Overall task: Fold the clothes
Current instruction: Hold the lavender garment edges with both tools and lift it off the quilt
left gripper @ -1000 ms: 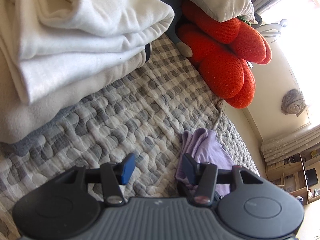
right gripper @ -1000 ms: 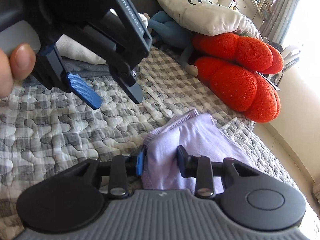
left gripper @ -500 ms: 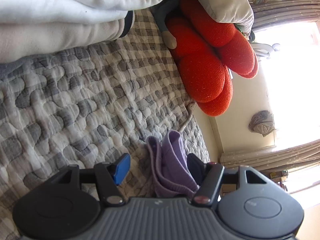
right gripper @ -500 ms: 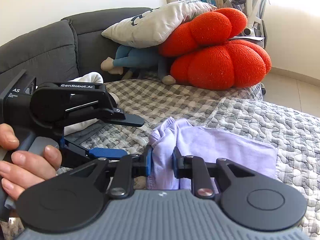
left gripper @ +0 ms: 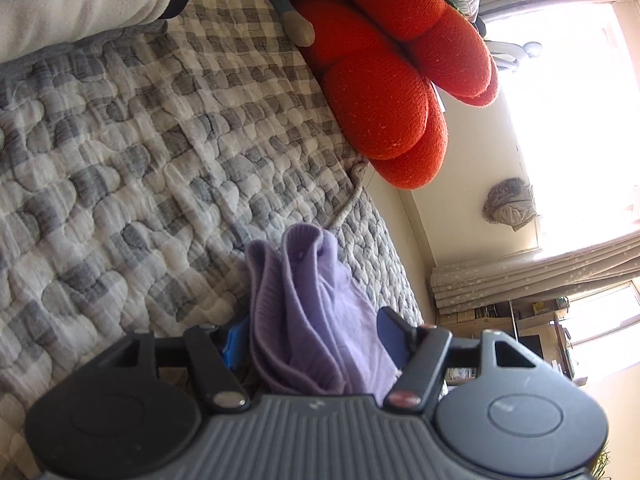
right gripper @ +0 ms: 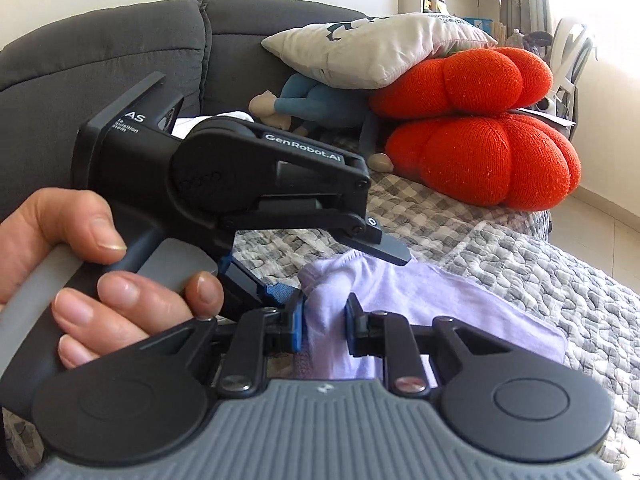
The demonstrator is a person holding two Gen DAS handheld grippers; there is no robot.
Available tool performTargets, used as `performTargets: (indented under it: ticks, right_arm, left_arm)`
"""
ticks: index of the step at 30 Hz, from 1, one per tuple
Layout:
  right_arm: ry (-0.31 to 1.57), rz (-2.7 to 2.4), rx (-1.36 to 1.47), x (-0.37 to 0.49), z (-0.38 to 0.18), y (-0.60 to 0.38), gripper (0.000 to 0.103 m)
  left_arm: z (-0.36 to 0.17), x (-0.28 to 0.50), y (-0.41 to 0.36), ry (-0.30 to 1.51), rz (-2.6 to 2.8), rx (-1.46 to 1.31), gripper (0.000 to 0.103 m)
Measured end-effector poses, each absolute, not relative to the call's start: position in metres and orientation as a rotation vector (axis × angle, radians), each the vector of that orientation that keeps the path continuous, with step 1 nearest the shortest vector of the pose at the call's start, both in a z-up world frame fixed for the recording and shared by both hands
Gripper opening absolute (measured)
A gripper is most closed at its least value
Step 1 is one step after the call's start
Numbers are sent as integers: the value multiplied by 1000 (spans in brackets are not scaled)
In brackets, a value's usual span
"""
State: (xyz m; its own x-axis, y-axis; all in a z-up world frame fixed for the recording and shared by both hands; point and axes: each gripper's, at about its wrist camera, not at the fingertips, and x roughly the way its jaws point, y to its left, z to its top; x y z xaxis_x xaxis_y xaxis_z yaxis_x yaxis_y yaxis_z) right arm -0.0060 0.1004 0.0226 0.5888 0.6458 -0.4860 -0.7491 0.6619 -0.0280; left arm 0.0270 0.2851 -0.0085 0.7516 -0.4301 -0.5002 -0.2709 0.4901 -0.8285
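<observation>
A lilac garment lies on the grey checked quilt, its near edge bunched into upright folds. My right gripper is shut on that bunched edge, blue pads pinching the cloth from both sides. My left gripper straddles the same folds with its jaws apart. The cloth stands between the pads and a gap shows at the left pad. In the right wrist view the left gripper comes in from the left, one finger above the cloth and one below. A person's hand holds its handle.
Two orange-red pumpkin cushions and a pale pillow are piled at the back of the sofa, with a blue plush toy under the pillow. A stack of folded white and cream clothes sits at the far left. The quilt's edge drops to the floor on the right.
My left gripper has come down and across to the lilac garment, so the bunched edge now stands between its widened jaws. The right gripper kept its pinch and rolled level, lifting the edge slightly.
</observation>
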Motion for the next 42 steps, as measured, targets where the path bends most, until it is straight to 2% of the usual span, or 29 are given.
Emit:
performTargets:
  ticks: [3,6,7,8,11,13,15,17,22,27,31,35,42]
  right_arm:
    - [474,828,-256,-6,21,102,24]
    - [512,853,-229,-2,19,98,31]
    - [526,861,-219,-1,18,96,31]
    - [541,866,-196,1,19,93,35]
    - [586,891,-96,8,27,76,40]
    - [618,921,-3,13,36,59,47]
    - [649,935,87,18,45,41,65]
    - [690,890,180,26,51,19,72]
    - [802,629,420,54,43,-41,72]
    - [868,569,516,62,23,-64,71]
    - [847,576,446,60,18,-61,69]
    - [872,579,418,62,7,-53,53]
    - [835,596,386,60,-1,-42,53]
  left_arm:
    - [-10,30,284,765,-120,-1056,57]
    - [-10,34,282,779,-137,-999,45]
    - [-10,35,281,786,-135,-978,37]
    - [-10,35,280,793,-133,-958,31]
    - [-10,35,280,796,-131,-943,27]
    - [-8,35,280,793,-133,-936,27]
    - [-6,34,279,791,-132,-918,27]
    - [-3,34,278,788,-132,-895,27]
    - [3,32,273,786,-110,-823,26]
    - [6,29,274,771,-92,-804,24]
    - [7,28,270,768,-80,-771,24]
    - [8,28,267,765,-67,-746,23]
    - [10,30,263,769,-49,-717,23]
